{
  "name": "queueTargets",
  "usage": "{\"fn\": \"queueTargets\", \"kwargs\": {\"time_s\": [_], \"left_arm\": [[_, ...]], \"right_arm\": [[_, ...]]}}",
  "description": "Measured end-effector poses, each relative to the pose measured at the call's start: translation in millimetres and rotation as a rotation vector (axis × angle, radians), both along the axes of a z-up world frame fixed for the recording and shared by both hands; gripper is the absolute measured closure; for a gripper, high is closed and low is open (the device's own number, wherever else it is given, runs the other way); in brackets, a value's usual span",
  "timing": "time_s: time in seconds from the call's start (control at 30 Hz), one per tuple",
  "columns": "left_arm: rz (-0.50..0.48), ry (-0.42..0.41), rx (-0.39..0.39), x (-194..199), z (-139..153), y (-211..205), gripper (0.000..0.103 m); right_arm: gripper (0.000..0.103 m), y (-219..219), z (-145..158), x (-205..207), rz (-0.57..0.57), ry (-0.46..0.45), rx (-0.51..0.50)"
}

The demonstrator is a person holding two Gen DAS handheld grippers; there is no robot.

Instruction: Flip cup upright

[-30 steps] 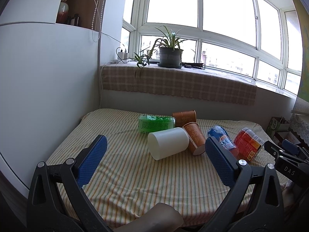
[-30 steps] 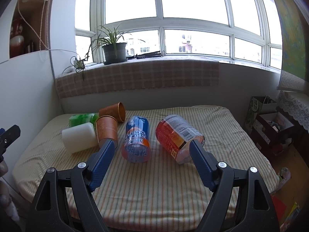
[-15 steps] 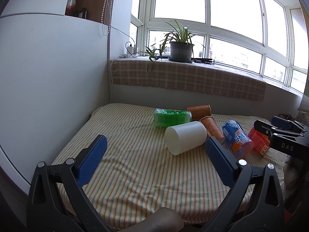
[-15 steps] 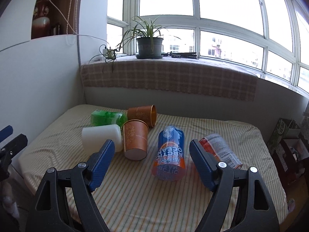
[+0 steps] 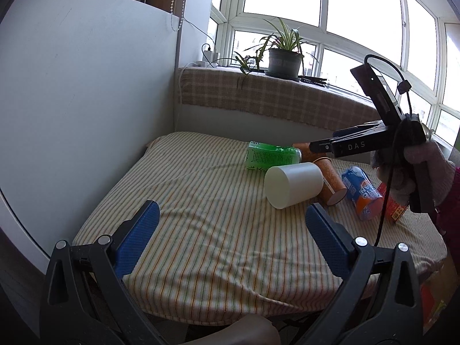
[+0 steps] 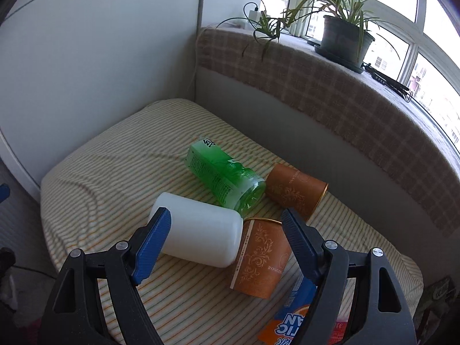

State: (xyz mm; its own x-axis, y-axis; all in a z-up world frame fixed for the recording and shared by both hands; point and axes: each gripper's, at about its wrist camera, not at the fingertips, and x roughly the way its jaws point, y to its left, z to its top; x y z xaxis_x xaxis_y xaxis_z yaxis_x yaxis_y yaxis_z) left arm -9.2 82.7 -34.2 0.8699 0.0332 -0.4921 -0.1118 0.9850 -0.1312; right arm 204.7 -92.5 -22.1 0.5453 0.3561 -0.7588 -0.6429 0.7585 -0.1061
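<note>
A smooth white plastic cup is lying on its side on the striped yellow tablecloth, its long axis level, closed base facing the white wall panel and mouth touching a brown patterned paper cup. The right gripper is hovering over it, jaws spread wide and holding nothing. The left gripper is gaping empty, well apart. A green plastic bottle is lying just behind.
</note>
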Motion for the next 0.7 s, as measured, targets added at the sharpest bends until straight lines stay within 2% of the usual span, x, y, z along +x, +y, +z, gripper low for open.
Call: {"fn": "queueTargets", "kwargs": {"time_s": [0.1, 0.17, 0.33, 0.53, 0.7], "left_arm": [[0.008, 0.017, -0.012, -3, -3, 4, 0.000], [0.007, 0.029, -0.017, -6, -6, 5, 0.000], [-0.006, 0.062, -0.025, -10, -13, 4, 0.000], [0.016, 0.086, -0.032, -8, -15, 14, 0.000], [0.042, 0.084, -0.046, -7, -16, 27, 0.000]], "right_arm": [[0.024, 24, -6, 27, 0.064, 0.066, -0.056], [0.024, 41, -13, 40, 0.086, 0.062, -0.126], [0.024, 74, -38, 74, 0.136, 0.163, -0.248], [0.024, 102, -61, 83, 0.231, 0.161, -0.376], [0.024, 113, -76, 96, 0.241, 0.185, -0.436]]}}
